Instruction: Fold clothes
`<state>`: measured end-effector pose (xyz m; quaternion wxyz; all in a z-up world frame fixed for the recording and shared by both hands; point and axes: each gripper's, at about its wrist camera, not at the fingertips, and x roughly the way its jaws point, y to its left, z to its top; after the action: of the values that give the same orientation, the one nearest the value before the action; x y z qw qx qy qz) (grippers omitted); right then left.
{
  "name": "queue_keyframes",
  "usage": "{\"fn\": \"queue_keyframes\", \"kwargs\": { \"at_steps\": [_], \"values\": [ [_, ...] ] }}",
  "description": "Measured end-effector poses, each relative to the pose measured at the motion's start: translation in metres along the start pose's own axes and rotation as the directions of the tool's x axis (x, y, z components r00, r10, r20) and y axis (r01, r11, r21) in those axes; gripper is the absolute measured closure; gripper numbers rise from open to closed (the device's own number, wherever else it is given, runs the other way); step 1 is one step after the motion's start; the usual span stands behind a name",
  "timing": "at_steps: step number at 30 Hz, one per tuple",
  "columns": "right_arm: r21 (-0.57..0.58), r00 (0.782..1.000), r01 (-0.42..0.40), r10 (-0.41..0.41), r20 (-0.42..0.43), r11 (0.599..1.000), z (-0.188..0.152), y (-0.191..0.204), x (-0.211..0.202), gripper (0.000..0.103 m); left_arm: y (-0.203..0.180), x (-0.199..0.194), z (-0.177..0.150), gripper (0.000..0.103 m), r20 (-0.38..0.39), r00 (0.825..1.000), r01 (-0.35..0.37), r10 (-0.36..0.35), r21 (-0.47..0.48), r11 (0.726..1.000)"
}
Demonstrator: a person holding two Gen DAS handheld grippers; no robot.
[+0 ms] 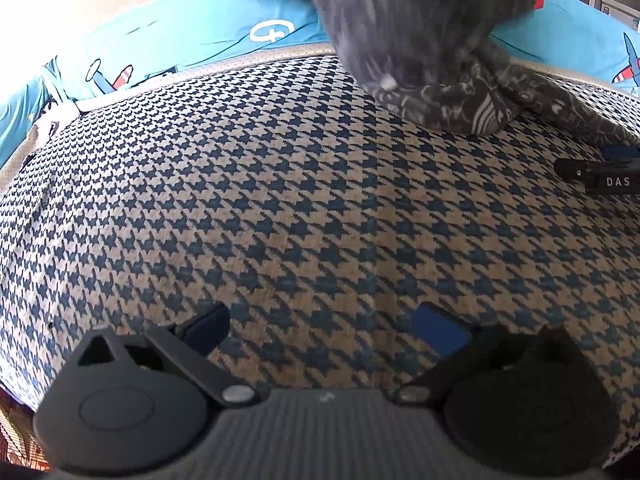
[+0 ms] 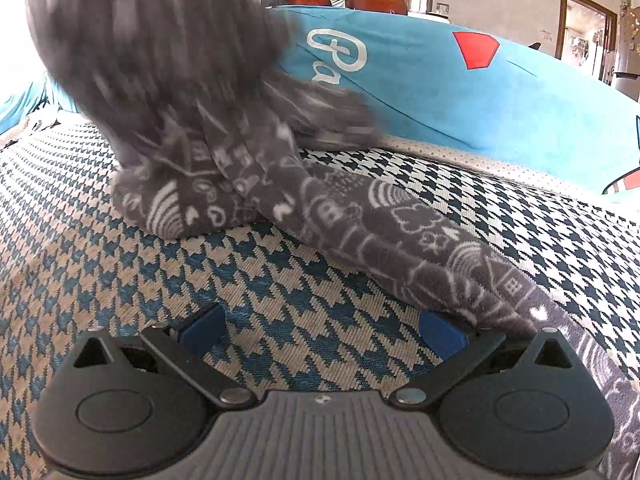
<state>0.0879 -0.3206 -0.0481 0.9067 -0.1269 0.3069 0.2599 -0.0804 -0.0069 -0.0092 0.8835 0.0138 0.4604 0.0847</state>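
- While we hold both tools low over the houndstooth cover [image 1: 280,200], our left gripper [image 1: 324,330] has its blue-padded fingers [image 1: 440,330] spread, with only the cover between them.
- Our right gripper [image 2: 322,330] is likewise spread wide and pinches nothing; its right pad [image 2: 442,334] touches the edge of the grey patterned garment [image 2: 360,216].
- We see that garment bunched on the cover, its upper part blurred, one long part trailing toward our right gripper.
- Behind it lies a blue printed sheet [image 2: 460,96].
- From the left wrist view, the garment [image 1: 440,80] sits far ahead to the right.
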Motion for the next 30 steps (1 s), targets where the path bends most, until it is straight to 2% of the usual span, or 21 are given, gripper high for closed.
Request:
{"fn": "queue_keyframes", "kwargs": {
  "at_steps": [6, 11, 15, 17, 20, 30],
  "values": [
    [0.0, 1.0, 0.0, 0.0, 0.0, 1.0, -0.011, 0.009, -0.003, 0.0, -0.017, -0.01, 0.01, 0.0, -0.001, 1.0, 0.0, 0.0, 0.012, 1.0],
    [0.0, 1.0, 0.0, 0.0, 0.0, 1.0, -0.008, 0.01, -0.003, 0.0, -0.012, -0.013, -0.008, 0.0, -0.001, 1.0, 0.0, 0.0, 0.007, 1.0],
    [-0.001, 1.0, 0.001, -0.001, 0.001, 1.0, -0.001, 0.006, 0.004, 0.0, 0.002, 0.0, -0.004, 0.0, -0.008, 1.0, 0.006, -0.006, -0.002, 1.0],
    [0.0, 1.0, -0.001, 0.001, 0.002, 1.0, -0.001, 0.007, 0.006, 0.0, -0.006, -0.001, -0.004, 0.0, -0.009, 1.0, 0.006, -0.006, 0.002, 1.0],
    [0.002, 1.0, -0.003, 0.003, 0.001, 1.0, -0.005, 0.026, -0.007, 0.0, -0.014, -0.007, -0.006, 0.0, -0.008, 1.0, 0.002, -0.002, 0.001, 1.0],
    [0.0, 1.0, -0.001, 0.001, 0.002, 1.0, -0.001, 0.008, 0.002, 0.0, -0.036, -0.031, -0.032, 0.0, 0.005, 1.0, -0.009, 0.009, 0.018, 1.0]
  ]
}}
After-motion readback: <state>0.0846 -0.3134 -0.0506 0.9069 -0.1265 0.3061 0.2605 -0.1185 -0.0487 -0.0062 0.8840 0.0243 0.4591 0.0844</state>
